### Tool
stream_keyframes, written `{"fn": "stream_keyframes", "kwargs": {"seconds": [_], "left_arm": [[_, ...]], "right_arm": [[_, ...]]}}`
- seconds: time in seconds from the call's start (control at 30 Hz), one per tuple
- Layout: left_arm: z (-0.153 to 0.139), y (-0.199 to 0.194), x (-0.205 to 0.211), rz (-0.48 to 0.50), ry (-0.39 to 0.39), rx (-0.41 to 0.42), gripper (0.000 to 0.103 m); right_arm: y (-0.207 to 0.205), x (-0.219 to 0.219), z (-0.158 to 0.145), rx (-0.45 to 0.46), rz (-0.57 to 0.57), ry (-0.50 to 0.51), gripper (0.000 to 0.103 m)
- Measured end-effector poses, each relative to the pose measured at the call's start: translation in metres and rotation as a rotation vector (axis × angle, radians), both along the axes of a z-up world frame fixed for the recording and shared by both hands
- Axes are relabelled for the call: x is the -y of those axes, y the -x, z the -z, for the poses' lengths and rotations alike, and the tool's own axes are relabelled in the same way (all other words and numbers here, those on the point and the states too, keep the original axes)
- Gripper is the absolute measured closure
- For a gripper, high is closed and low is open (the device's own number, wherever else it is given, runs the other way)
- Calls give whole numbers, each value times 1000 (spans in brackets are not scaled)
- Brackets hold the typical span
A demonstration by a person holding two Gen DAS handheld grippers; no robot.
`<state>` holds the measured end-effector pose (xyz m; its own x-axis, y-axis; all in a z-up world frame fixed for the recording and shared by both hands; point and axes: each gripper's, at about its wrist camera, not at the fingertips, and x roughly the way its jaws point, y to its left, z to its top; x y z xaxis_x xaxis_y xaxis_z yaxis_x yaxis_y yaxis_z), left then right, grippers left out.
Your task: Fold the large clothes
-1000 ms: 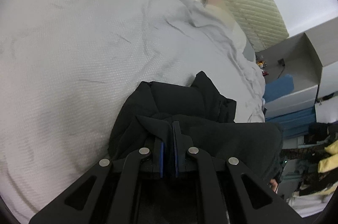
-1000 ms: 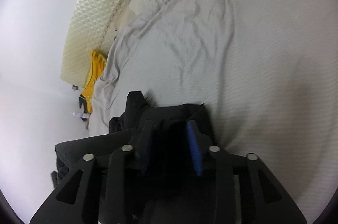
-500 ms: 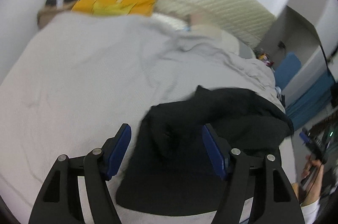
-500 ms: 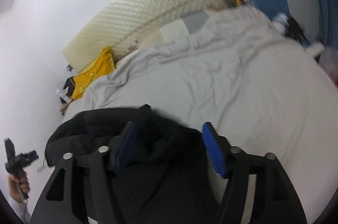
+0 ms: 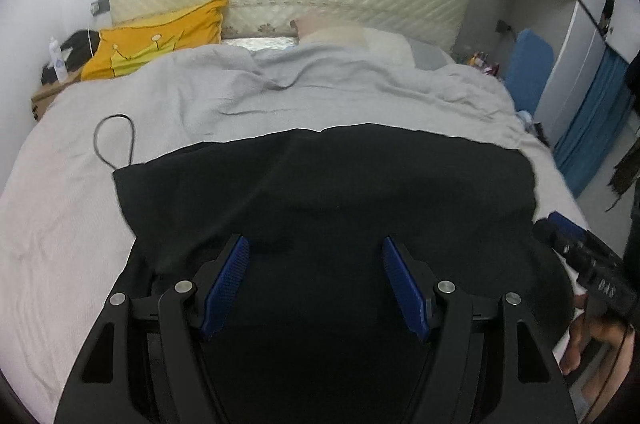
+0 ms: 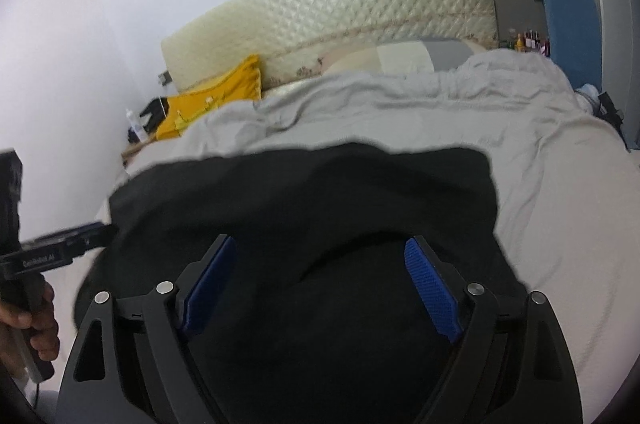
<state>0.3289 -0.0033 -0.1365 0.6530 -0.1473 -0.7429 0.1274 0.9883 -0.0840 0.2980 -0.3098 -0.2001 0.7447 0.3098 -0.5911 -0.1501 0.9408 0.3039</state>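
Both wrist views — left tongs (image 5: 316, 280), right tongs (image 6: 320, 280) agape, empty over black garment (image 5: 320, 184).

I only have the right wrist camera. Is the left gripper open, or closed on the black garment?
Observer: Open. The left gripper has its jaws spread wide above the black garment and grips nothing.
Operator: Anything on the bed beside the garment's left edge?
Observer: Yes, a thin black cord loop lies on the grey bedspread. Its end appears to reach the garment's left corner.
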Motion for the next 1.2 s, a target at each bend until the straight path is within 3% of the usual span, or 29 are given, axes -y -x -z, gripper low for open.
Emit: {"fn": "stream_keyframes", "kwargs": {"seconds": [0.27,0.57,0.87,1.2], "left_arm": [[37,-40,-1,-47,-3,7,33],[50,-80,6,-68,-46,37,33],[68,-123,12,-96,-83,39,33],[72,-138,10,-106,-105,14,33]], "right_arm": [[-22,-10,23,24,5,45,9],[-58,-25,26,46,-4,102,7],[-102,-27,42,5,-9,91,0],[-121,-36,45,-27,0,142,0]]}}
